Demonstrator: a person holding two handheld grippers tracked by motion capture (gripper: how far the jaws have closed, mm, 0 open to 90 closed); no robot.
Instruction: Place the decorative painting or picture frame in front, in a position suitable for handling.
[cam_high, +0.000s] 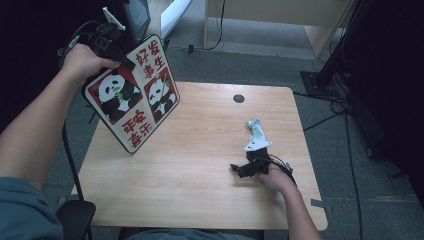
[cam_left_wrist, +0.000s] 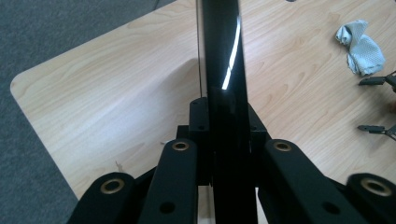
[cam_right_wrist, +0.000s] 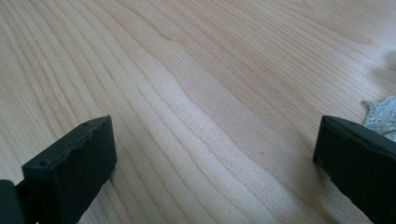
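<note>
**Panda board held up at the table's left edge**

A light wooden table (cam_high: 200, 165) stands on grey carpet, with cables trailing on the floor nearby. The left forearm reaches up and forward; the left gripper (cam_high: 107, 47) is clamped on the edge of the red-and-white panda-printed board (cam_high: 135, 95), tilted above the table. The right gripper (cam_high: 250, 167) rests low, jaws spread wide, with the crumpled white cloth (cam_high: 257, 134) just beyond it.

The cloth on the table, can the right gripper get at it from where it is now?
Probably yes. The right gripper rests open on the table, and the cloth lies right beside it with bare wood between them. The panda board, clamped in the left gripper, is well off to the side.
</note>
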